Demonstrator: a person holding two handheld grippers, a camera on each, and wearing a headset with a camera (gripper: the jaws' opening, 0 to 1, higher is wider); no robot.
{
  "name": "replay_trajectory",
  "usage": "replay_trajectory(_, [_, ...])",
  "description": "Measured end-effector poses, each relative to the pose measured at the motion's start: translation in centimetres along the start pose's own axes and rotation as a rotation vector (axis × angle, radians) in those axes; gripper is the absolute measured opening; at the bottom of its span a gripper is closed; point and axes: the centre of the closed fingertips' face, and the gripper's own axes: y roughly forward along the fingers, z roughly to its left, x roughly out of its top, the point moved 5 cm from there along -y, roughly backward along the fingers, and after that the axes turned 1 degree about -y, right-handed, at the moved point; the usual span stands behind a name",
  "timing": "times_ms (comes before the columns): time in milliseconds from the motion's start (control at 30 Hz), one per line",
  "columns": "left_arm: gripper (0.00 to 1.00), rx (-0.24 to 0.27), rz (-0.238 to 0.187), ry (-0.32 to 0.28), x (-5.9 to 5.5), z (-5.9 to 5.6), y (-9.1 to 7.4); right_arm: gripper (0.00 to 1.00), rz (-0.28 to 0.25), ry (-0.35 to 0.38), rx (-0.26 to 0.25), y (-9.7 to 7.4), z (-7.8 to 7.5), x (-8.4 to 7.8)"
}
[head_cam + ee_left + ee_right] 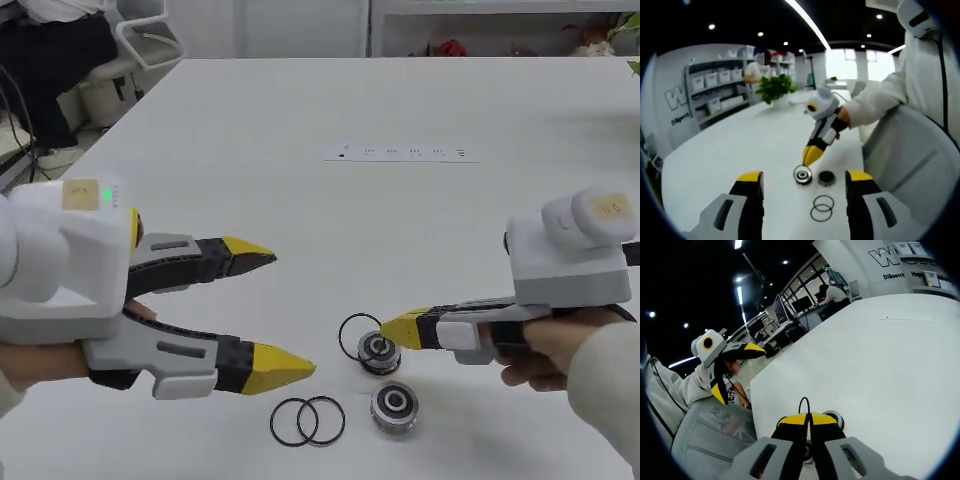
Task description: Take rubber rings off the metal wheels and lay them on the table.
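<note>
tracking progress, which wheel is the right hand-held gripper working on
The farther wheel: the right hand-held gripper pinches a rubber ring beside it; the nearer wheel sits alone.

From where I stand, the tabletop (420, 230) lies bare between the spread jaws of the left hand-held gripper (290, 313). Straight ahead of them the right hand-held gripper (388, 328) blocks the way, its closed tips pinching a rubber ring (341, 338) at one metal wheel (378, 352). A second wheel (394, 407) and two loose rings (307, 421) (overlapping, lying flat) sit just beside the left gripper's nearer jaw. Beyond both grippers the surface runs open to a flat marked strip (400, 153).
</note>
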Motion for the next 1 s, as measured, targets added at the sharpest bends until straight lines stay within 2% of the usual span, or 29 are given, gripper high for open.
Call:
replay_trajectory(167, [0.68,-0.002,-0.007,-0.009,0.1,0.1,-1.6,0.0,0.001,-0.016,0.019,0.3,1.0,0.4])
replay_trajectory(400, [0.69,0.035,0.036,-0.016,-1.0,0.5,-4.0,0.0,0.018,-0.041,0.05,1.0,2.3,0.5])
replay_trajectory(567, [0.7,0.054,0.052,-0.035,-1.9,0.6,-5.2,0.0,0.024,-0.053,0.068,1.4,3.0,0.6])
replay_trajectory(700, [0.74,0.064,0.046,-0.063,-2.3,0.3,-5.8,0.0,0.031,-0.058,0.085,1.7,3.4,0.6])
replay_trajectory(867, [0.75,0.076,0.077,-0.086,-3.9,-0.4,-6.4,0.0,0.051,-0.069,0.1,2.2,3.9,0.2])
replay_trajectory(1000, [0.75,0.09,0.08,-0.109,-4.8,-0.9,-6.6,0.0,0.076,-0.075,0.111,2.7,4.3,-0.4])
